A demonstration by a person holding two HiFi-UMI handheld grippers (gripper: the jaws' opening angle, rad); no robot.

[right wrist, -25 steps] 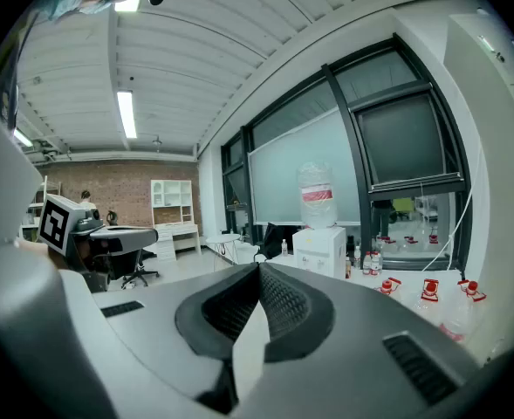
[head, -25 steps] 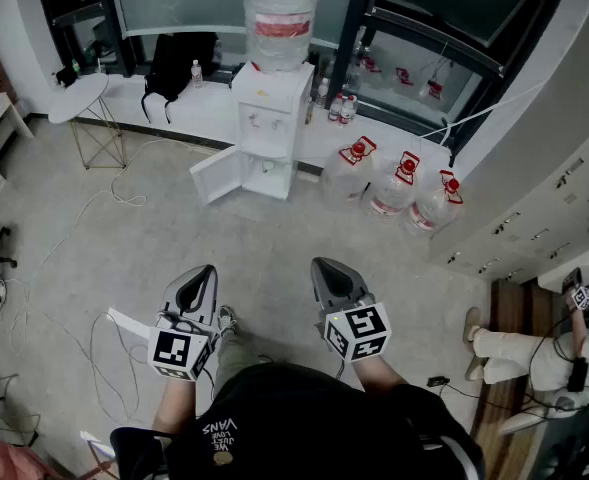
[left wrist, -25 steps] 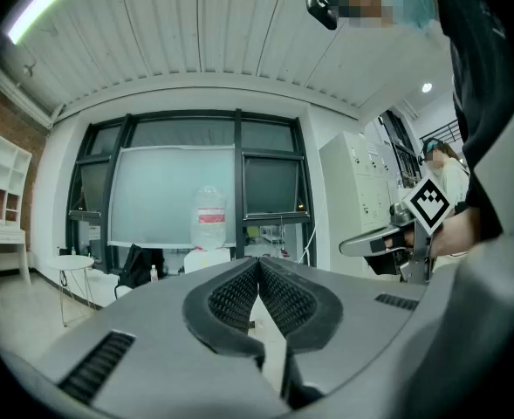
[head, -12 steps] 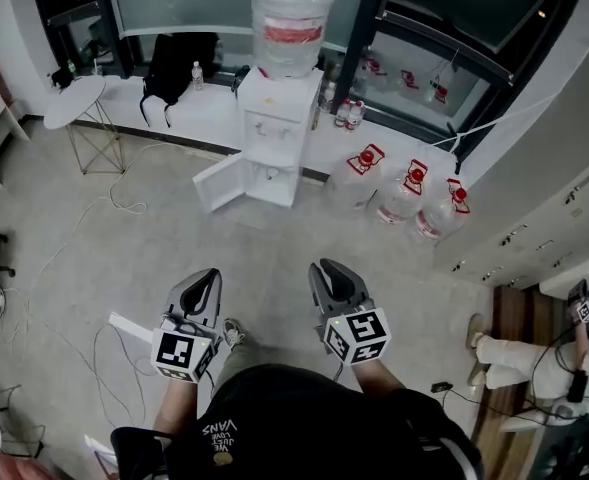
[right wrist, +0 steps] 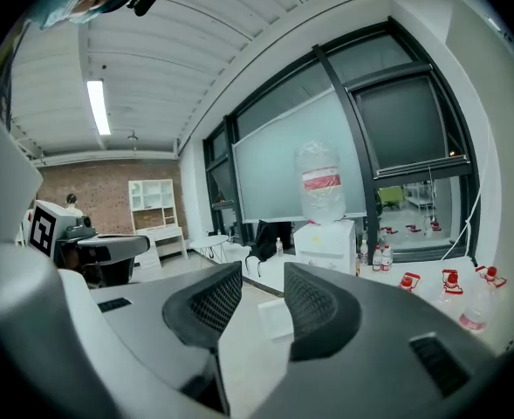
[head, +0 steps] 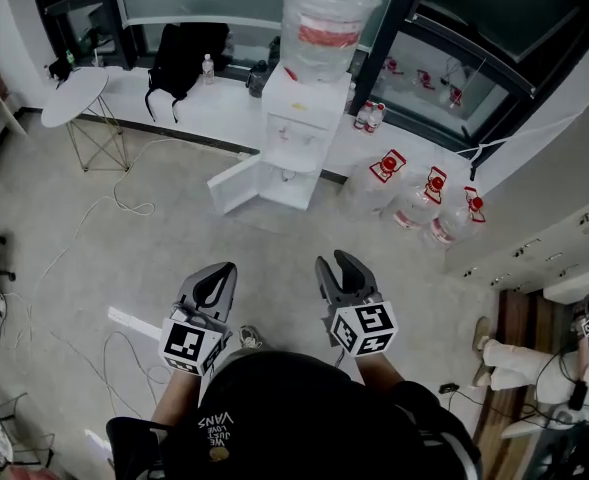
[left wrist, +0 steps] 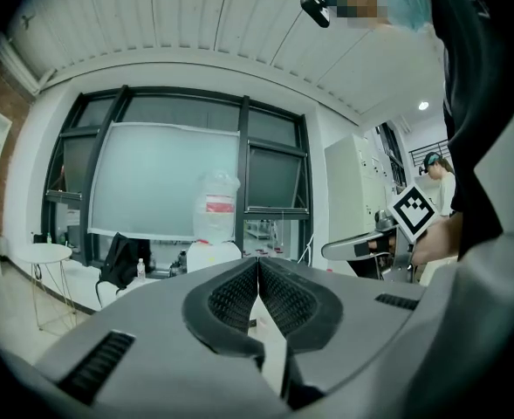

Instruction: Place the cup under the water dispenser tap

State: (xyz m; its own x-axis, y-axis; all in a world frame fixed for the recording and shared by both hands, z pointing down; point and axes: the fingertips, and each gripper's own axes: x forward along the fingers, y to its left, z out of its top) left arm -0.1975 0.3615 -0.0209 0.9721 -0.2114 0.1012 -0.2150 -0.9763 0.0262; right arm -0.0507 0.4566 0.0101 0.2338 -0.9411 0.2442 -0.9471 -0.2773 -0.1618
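My left gripper (head: 217, 273) has its jaws pressed together on nothing. My right gripper (head: 336, 261) stands modestly open, with only bare floor showing through the gap. I find no cup in any view, so I cannot say where it is; neither gripper carries it.

My worry, judging from here, is reaching the tap with nothing to place. Loose cables (head: 124, 206) trail across the floor at ten o'clock and could catch a foot. Farther on, the open cabinet door (head: 242, 182) juts from the base of the water dispenser (head: 299, 118) at twelve o'clock and could block a low reach. The spare bottles (head: 414, 200) at one o'clock crowd that side.

Against a second ago, the dispenser sits larger and further right in the head view, so I have closed on it. Both grippers hold much the same pose.
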